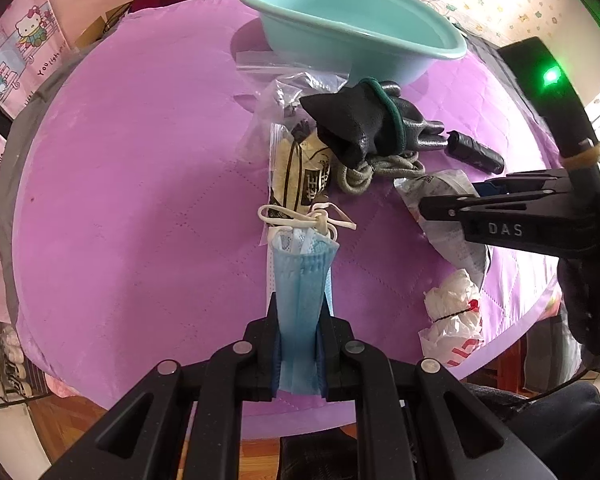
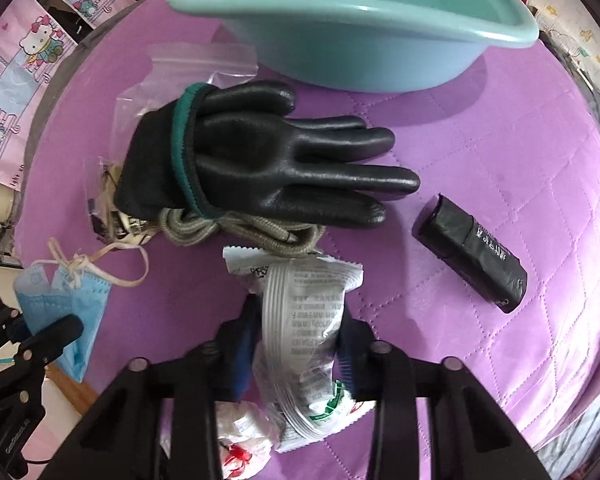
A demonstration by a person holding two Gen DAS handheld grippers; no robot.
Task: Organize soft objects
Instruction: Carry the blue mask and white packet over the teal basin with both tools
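Blue face mask (image 1: 300,300) clamped in left gripper (image 1: 300,344), lifted, well short of teal basin (image 1: 380,52). Silver sachet (image 2: 300,320) pinched by right gripper (image 2: 296,344), likewise short of basin. Risks: slippery foil sliding free; dangling mask loops (image 1: 300,218) snagging nearby black glove (image 1: 364,120).

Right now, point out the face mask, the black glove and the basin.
face mask (image 1: 300,300): left wrist view, on the pleated blue middle above the fingers.
black glove (image 2: 260,160): right wrist view, on the shiny palm.
basin (image 2: 380,60): right wrist view, on the outer wall below the rim.
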